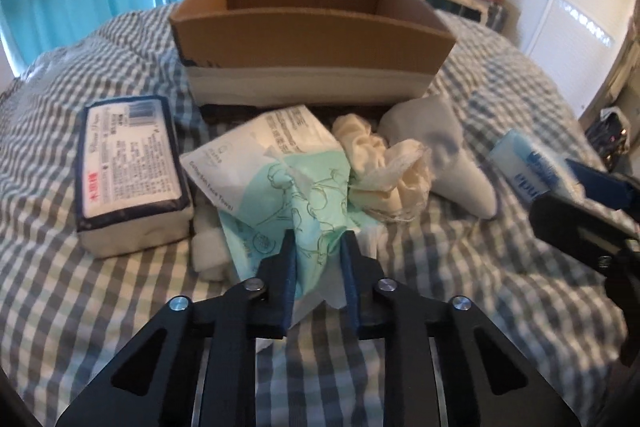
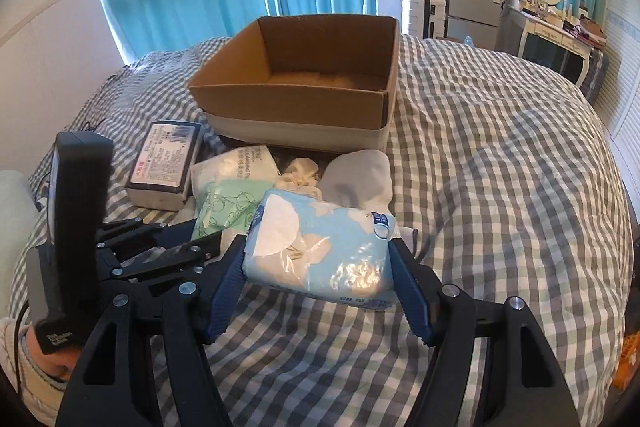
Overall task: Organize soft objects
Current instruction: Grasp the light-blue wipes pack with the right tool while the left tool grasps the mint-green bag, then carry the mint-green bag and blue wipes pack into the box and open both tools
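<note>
The cardboard box point(image 2: 304, 83) at 12 o'clock shows only its bare floor. The left gripper point(image 1: 318, 247) pinches the green towel pack point(image 1: 280, 179); the right gripper point(image 2: 320, 267) clamps the blue tissue pack point(image 2: 320, 247), at 6 o'clock from the box.

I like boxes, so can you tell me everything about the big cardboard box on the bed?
The cardboard box is brown, open at the top with no flaps up, and looks empty inside. A pale band runs along the bottom of its front wall. It sits upright on the checked bedcover, behind the pile of soft packs. No claw touches it.
</note>
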